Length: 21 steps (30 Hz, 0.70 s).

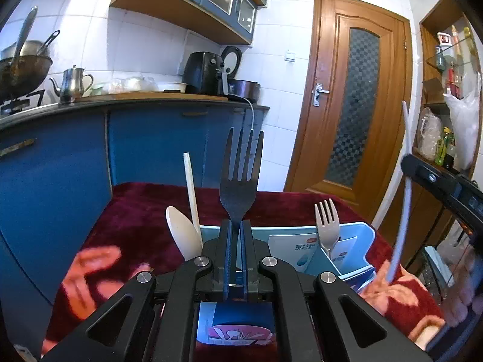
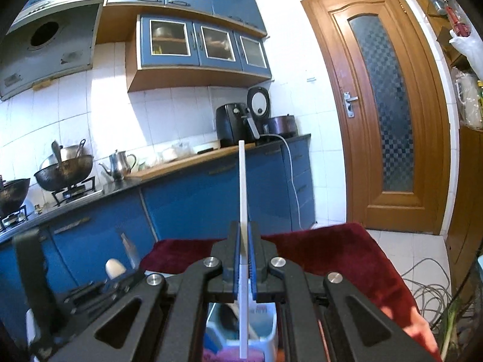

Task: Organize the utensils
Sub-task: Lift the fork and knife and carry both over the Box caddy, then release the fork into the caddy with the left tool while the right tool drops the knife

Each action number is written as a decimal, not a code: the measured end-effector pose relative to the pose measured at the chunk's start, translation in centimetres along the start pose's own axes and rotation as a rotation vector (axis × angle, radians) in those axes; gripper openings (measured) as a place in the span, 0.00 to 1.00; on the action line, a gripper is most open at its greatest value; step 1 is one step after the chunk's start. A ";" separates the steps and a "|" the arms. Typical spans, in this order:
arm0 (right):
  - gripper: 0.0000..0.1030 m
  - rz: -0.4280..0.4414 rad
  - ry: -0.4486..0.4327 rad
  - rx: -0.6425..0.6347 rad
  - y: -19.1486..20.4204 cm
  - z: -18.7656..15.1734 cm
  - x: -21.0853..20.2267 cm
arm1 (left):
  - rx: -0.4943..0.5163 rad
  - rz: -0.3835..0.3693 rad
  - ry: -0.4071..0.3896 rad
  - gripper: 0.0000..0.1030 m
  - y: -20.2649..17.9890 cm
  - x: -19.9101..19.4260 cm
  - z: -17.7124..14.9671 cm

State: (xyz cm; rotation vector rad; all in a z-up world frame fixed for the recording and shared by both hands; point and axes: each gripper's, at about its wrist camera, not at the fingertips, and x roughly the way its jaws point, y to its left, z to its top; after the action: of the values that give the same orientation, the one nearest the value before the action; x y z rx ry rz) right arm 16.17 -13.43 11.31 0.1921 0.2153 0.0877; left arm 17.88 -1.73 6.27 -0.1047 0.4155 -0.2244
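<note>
My left gripper [image 1: 236, 226] is shut on a dark fork [image 1: 240, 175], held upright with its tines up, above a light blue utensil holder [image 1: 360, 235]. The holder stands on a dark red cloth [image 1: 145, 211] and has a white spoon [image 1: 182, 235], a pale chopstick [image 1: 191, 193] and a pale fork [image 1: 326, 223] standing in it. My right gripper [image 2: 244, 229] is shut on a white chopstick [image 2: 243, 187], held upright over the holder [image 2: 265, 331]. The right gripper [image 1: 434, 181] and its chopstick [image 1: 403, 205] also show at the right of the left wrist view.
A blue kitchen counter [image 2: 181, 193] runs behind with a wok [image 2: 63, 169], a metal kettle [image 2: 119, 163] and a black air fryer [image 2: 232, 126]. A wooden door [image 2: 386, 105] is at the right. Cables [image 2: 428, 289] lie on the floor beside the table.
</note>
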 end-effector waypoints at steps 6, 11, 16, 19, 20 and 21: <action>0.06 -0.019 -0.003 -0.009 -0.1 -0.9 2.0 | -0.002 0.009 -0.001 0.05 0.0 0.1 -0.1; 0.06 -0.029 0.038 -0.022 -0.3 -2.3 2.8 | -0.006 0.012 -0.002 0.05 0.0 0.1 -0.2; 0.06 -0.027 0.067 -0.029 -0.3 -3.1 3.0 | -0.010 0.009 0.000 0.05 0.1 0.1 -0.2; 0.06 -0.026 0.086 -0.031 -0.4 -3.5 3.1 | -0.008 0.012 0.000 0.05 0.1 0.1 -0.2; 0.06 -0.024 0.093 -0.033 -0.3 -3.6 3.1 | -0.007 0.013 0.000 0.05 0.1 0.1 -0.2; 0.06 -0.020 0.101 -0.038 -0.3 -3.8 3.2 | -0.006 0.014 0.000 0.05 0.0 0.1 -0.2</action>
State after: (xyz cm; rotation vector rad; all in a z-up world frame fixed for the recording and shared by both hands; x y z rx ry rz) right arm 18.44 -12.69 6.98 0.1474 0.3158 0.0815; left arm 17.84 -1.72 6.03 -0.1079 0.4166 -0.2094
